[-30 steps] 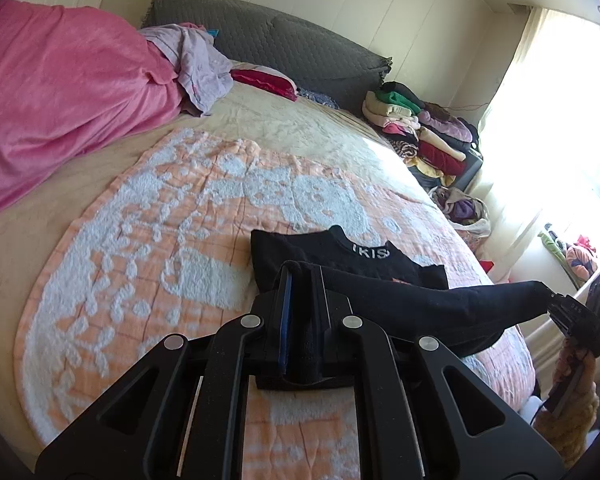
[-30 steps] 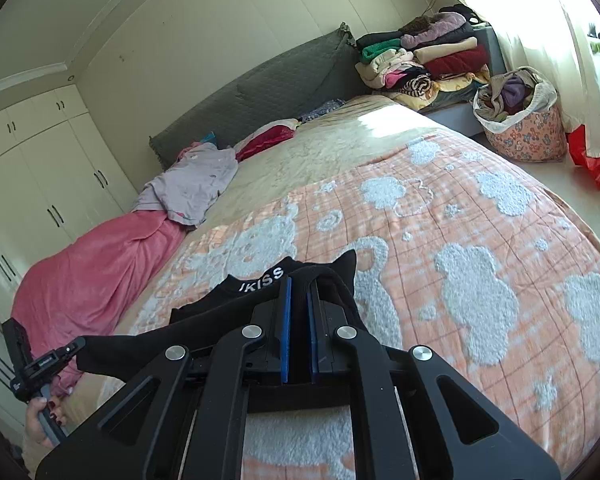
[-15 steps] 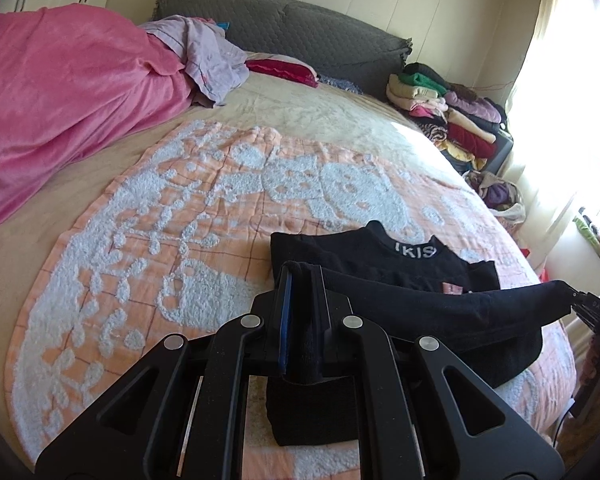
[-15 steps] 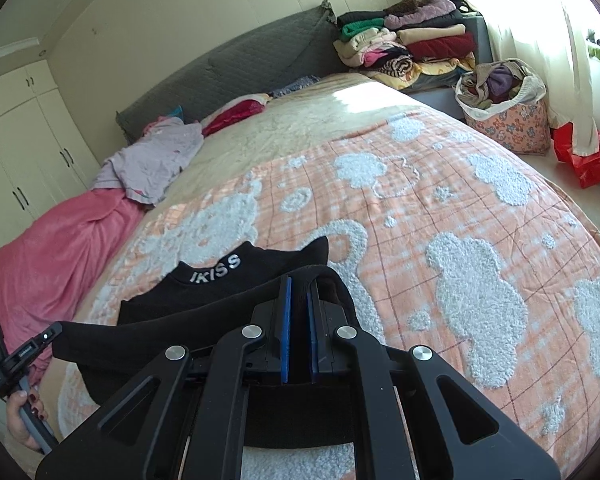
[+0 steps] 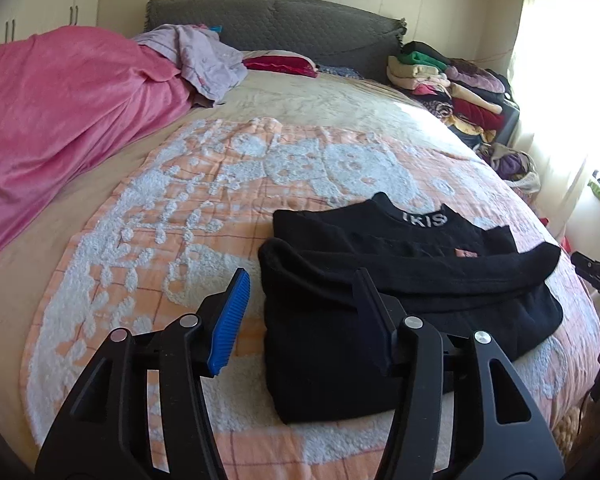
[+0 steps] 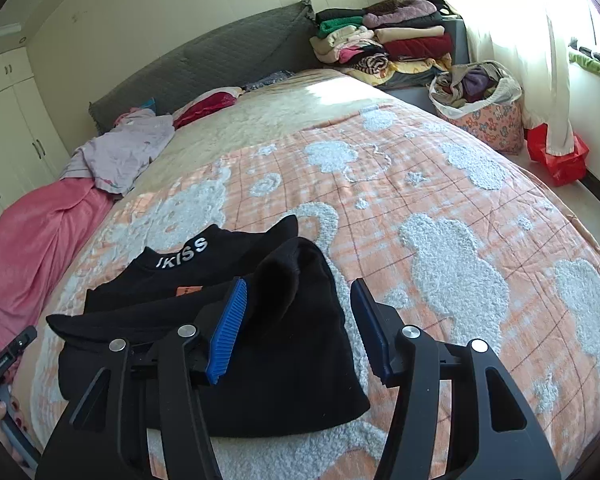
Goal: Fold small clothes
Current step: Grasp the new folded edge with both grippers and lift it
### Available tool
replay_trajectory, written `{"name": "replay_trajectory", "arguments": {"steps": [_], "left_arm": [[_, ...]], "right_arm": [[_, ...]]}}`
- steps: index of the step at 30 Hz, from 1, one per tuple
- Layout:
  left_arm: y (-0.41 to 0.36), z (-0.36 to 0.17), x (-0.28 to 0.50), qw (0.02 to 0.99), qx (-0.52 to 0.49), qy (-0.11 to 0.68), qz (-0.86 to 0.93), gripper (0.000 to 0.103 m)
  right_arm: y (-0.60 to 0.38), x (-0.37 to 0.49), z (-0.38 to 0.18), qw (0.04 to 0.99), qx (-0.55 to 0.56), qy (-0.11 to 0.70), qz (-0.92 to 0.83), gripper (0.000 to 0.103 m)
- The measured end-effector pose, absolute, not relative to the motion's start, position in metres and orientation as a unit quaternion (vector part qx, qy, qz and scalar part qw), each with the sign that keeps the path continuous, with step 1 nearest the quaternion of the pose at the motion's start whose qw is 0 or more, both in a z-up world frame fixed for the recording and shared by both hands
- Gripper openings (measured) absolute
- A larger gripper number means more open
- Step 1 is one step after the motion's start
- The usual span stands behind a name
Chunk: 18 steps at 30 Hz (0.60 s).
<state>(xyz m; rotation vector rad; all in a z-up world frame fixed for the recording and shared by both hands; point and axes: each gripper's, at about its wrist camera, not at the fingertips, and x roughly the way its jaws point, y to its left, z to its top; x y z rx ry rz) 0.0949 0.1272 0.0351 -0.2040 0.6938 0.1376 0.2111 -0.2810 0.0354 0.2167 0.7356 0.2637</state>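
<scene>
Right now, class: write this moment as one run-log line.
left gripper: open | right gripper: open | black top: folded over, lying released on orange blanket

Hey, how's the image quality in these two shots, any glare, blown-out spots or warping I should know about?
Left wrist view: the window on the right is blown out white, and fisheye warping bends the bed edges; the black sweater loses fold detail. Right wrist view: the curtain glares, a sunlit patch washes out the bedsheet, corners vignette dark, and the sweater's white lettering stays sharp.
</scene>
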Motion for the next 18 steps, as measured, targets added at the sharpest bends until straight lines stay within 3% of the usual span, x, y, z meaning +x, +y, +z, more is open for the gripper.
{"name": "replay_trajectory", "arguments": {"steps": [6,9,10,12,14,18], "left_arm": [[0.096,0.032,0.087,0.931,-0.081,0.355,0.02,0.045],[0.083,0.024,0.088,0.925,-0.079,0.371,-0.005,0.032],[0.079,0.021,0.09,0.923,-0.076,0.376,-0.011,0.024],[0.071,0.013,0.093,0.919,-0.067,0.387,-0.017,0.015],[0.066,0.007,0.097,0.917,-0.059,0.393,-0.018,0.015],[0.063,-0.004,0.105,0.914,-0.045,0.402,-0.014,0.015]], "right_arm": [[-0.26,0.191,0.041,0.919,0.062,0.353,0.165,0.053],[-0.247,0.182,0.04,0.913,0.04,0.359,0.191,0.047],[-0.242,0.181,0.038,0.909,0.034,0.364,0.199,0.037],[-0.232,0.177,0.033,0.902,0.019,0.376,0.213,0.031],[-0.22,0.173,0.027,0.896,0.001,0.384,0.224,0.025],[-0.201,0.171,0.014,0.889,-0.032,0.397,0.225,0.025]]}}
